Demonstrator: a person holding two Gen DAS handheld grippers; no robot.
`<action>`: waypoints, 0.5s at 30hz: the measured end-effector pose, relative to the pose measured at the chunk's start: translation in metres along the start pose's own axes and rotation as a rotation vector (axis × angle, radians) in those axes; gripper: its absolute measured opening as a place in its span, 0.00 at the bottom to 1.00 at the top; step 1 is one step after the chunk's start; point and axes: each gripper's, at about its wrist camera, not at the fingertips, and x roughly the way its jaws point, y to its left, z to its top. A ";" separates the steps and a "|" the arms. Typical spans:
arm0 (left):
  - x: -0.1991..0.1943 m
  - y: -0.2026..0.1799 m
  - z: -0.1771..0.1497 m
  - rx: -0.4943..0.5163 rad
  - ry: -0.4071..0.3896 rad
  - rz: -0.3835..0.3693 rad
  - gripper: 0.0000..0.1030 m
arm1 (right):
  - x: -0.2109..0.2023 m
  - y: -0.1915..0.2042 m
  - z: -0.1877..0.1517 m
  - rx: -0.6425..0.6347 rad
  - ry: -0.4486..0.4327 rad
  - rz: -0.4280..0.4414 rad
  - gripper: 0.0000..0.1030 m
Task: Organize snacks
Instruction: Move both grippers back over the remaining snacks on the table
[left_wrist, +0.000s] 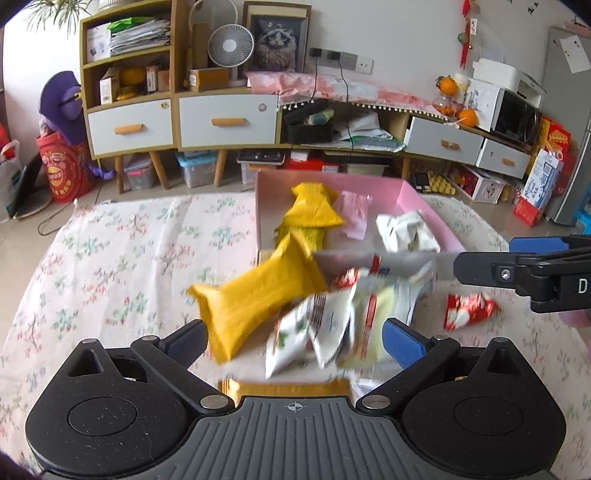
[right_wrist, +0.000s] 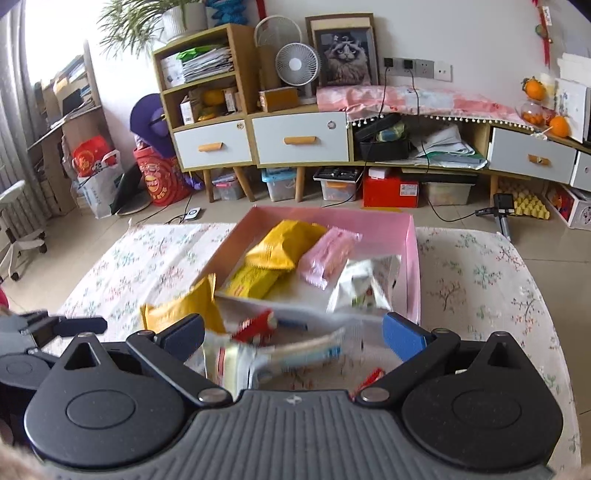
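The left gripper (left_wrist: 293, 341) stands wide open with a blurred heap of snacks lying between its fingers, none of them clamped as far as the left wrist view shows: a yellow packet (left_wrist: 255, 306) toward its left finger, long axis running from near-left up toward far-right, and white packets (left_wrist: 314, 334) with a pale green one beside the right finger. Straight ahead, just beyond the heap, sits the pink box (left_wrist: 410, 194), already holding a yellow pack (left_wrist: 314, 210), a pink pack (left_wrist: 354, 214) and a white pack (left_wrist: 406, 229). The right gripper (right_wrist: 293, 332) is equally spread and holds nothing that I can make out; the same heap lies between and just under its fingers, so both hands look about equally near. The likely move is lifting one packet forward over the box's near wall, which is the main obstacle. A red wrapper (left_wrist: 469, 310) lies apart, right of the left gripper, on the floral cloth (left_wrist: 122, 258). Motion blur hides exact contact.
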 end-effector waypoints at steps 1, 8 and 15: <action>-0.002 0.001 -0.004 0.005 0.002 -0.006 0.98 | -0.002 0.001 -0.004 -0.009 0.001 0.001 1.00; -0.012 0.011 -0.035 0.042 0.015 -0.037 0.98 | -0.003 0.001 -0.033 -0.083 0.038 0.034 1.00; -0.020 0.015 -0.065 0.106 0.012 -0.078 0.98 | 0.005 0.001 -0.065 -0.121 0.115 0.075 1.00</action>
